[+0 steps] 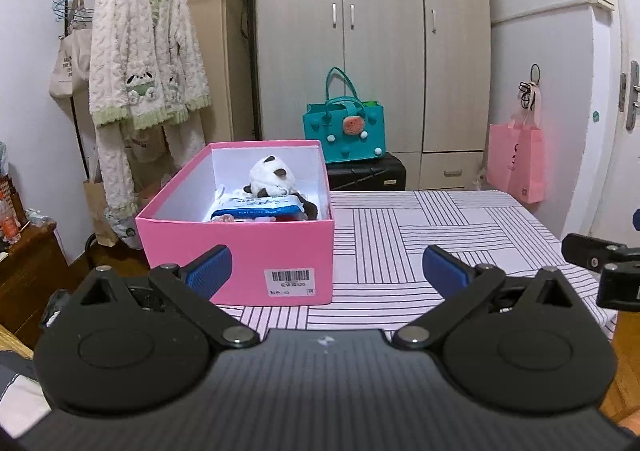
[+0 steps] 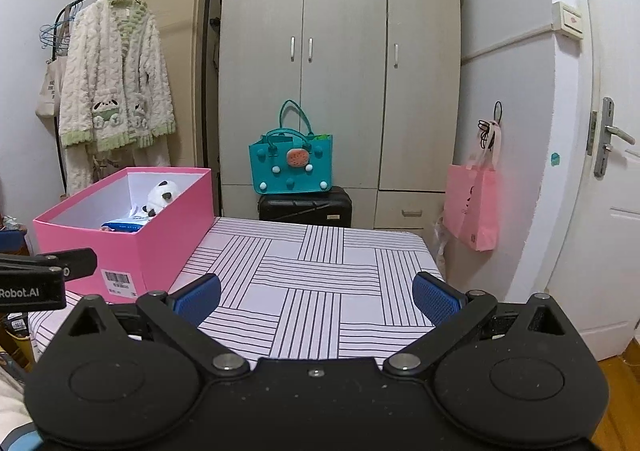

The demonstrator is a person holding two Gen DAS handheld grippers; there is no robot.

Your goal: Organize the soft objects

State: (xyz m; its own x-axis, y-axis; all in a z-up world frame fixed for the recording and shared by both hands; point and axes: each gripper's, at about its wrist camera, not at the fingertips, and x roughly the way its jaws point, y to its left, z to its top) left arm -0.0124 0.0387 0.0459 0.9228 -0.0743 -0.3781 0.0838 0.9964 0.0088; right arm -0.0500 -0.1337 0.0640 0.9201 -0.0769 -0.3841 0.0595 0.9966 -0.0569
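Observation:
A pink box (image 1: 248, 247) stands on the left part of the striped table (image 1: 440, 235). Inside it lie a white and black plush panda (image 1: 269, 175) and a blue and white soft pack (image 1: 256, 207). My left gripper (image 1: 326, 269) hangs open in front of the box's near wall, nothing between its blue pads. In the right wrist view the same box (image 2: 132, 247) is at the left, with the panda (image 2: 160, 197) showing over its rim. My right gripper (image 2: 316, 297) is open over the bare tablecloth (image 2: 320, 271), to the right of the box.
Behind the table stand a wardrobe (image 1: 372, 39), a black suitcase (image 2: 306, 207) with a teal bag (image 2: 290, 165) on top, and a pink bag (image 2: 474, 207) hanging on the wall. A fluffy robe (image 1: 140, 63) hangs on a rack at the left. A door (image 2: 600, 171) is at the right.

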